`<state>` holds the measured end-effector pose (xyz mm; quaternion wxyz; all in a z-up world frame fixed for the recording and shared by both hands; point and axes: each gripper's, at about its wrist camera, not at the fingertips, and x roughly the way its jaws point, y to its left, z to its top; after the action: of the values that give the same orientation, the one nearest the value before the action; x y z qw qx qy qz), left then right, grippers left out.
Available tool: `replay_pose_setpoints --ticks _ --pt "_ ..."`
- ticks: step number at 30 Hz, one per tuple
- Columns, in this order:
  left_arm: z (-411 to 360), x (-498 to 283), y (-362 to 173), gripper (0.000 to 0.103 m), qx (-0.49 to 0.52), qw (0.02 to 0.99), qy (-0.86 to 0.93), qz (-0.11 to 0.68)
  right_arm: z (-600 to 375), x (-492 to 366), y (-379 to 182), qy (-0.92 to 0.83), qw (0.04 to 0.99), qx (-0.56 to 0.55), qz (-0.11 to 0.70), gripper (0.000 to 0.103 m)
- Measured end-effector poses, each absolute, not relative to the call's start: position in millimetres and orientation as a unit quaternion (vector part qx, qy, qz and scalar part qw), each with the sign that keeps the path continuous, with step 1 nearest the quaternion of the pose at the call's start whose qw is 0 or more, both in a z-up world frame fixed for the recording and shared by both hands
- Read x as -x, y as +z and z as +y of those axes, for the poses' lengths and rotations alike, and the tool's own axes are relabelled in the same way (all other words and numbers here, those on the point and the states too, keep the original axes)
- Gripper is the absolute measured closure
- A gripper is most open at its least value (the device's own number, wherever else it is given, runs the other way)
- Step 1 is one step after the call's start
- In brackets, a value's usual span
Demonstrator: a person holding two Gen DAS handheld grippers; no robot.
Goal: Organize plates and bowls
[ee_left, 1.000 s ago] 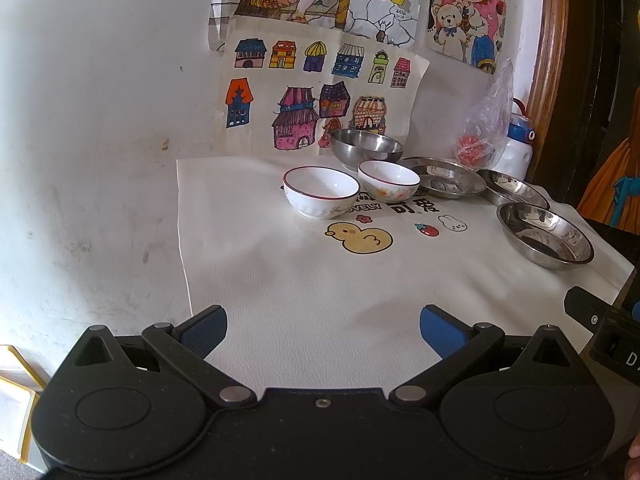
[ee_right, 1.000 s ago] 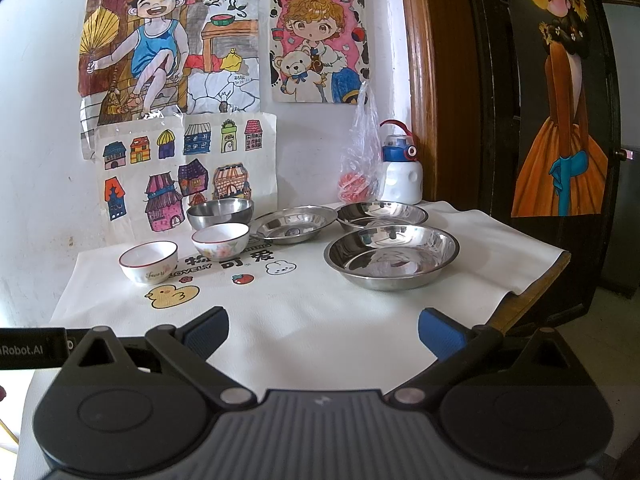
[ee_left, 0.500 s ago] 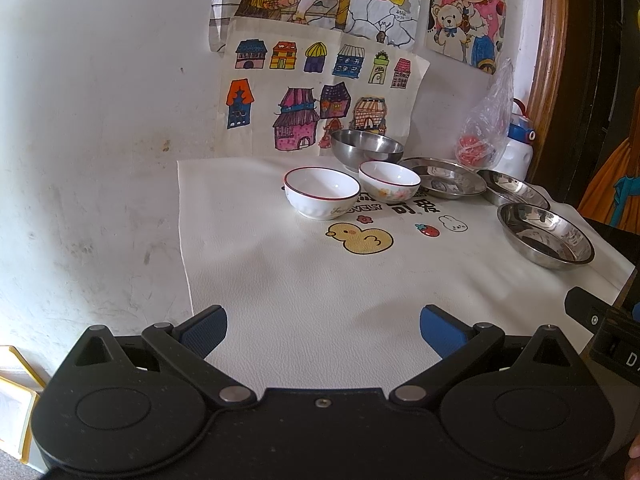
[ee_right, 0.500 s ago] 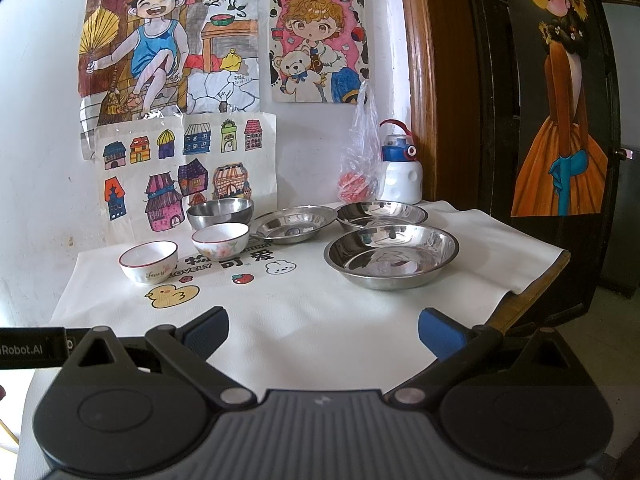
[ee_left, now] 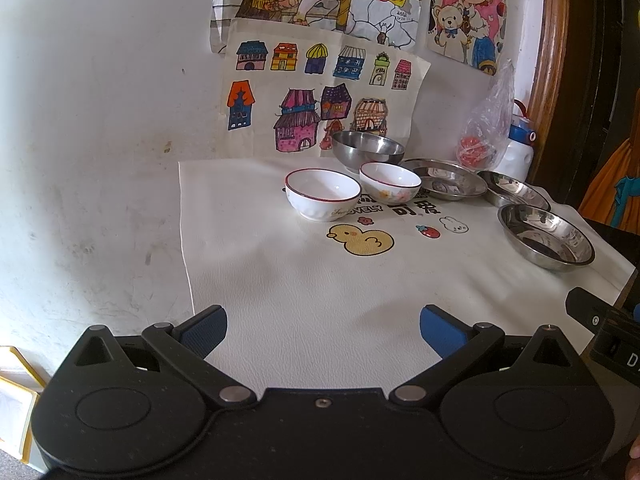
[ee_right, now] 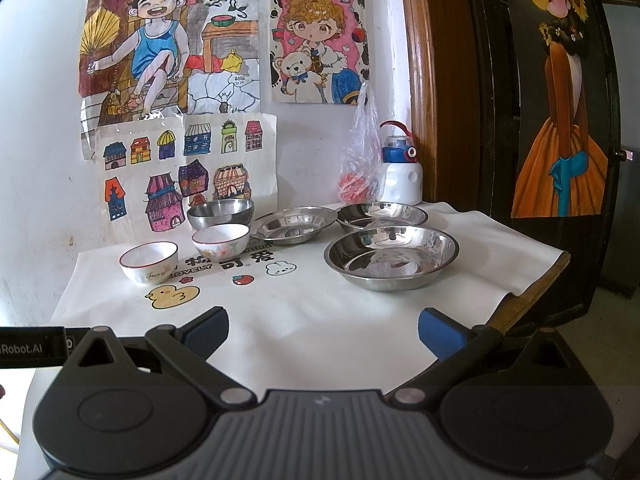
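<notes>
Two white ceramic bowls stand on the white mat: a red-rimmed bowl [ee_left: 322, 199] [ee_right: 149, 261] and a flowered bowl [ee_left: 390, 182] [ee_right: 221, 241]. Behind them is a steel bowl [ee_left: 367, 151] [ee_right: 220, 213]. To the right lie three steel plates: a flat plate [ee_left: 449, 178] [ee_right: 296, 224], a far plate [ee_left: 517, 195] [ee_right: 382, 216] and a near deep plate [ee_left: 545, 241] [ee_right: 391, 257]. My left gripper [ee_left: 323, 334] is open above the mat's near left part, well short of the bowls. My right gripper [ee_right: 323, 334] is open in front of the near deep plate, holding nothing.
A plastic bag [ee_right: 361, 168] and a white bottle with a blue lid [ee_right: 400, 174] stand at the back right by the wooden door frame [ee_right: 420, 80]. Drawings hang on the wall [ee_left: 100, 120] behind and left. The table edge [ee_right: 532, 292] drops off at the right.
</notes>
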<state>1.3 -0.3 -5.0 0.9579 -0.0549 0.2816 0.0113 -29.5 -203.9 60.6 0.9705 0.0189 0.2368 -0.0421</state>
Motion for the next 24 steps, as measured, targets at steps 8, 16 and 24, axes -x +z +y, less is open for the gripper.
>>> replay_pose_setpoints --ticks 8,16,24 --pt "-0.4 -1.1 -4.9 0.001 0.055 0.958 0.011 0.282 -204.0 29.0 60.5 -0.042 0.970 -0.019 0.237 0.000" --pt "-0.6 -1.0 -5.0 0.001 0.055 0.958 0.011 0.281 -203.9 28.5 60.2 -0.042 0.970 -0.019 0.237 0.000" --pt "-0.6 -1.0 -5.4 0.001 0.055 0.958 0.011 0.282 -204.9 29.0 59.4 -0.042 0.970 -0.019 0.238 0.000"
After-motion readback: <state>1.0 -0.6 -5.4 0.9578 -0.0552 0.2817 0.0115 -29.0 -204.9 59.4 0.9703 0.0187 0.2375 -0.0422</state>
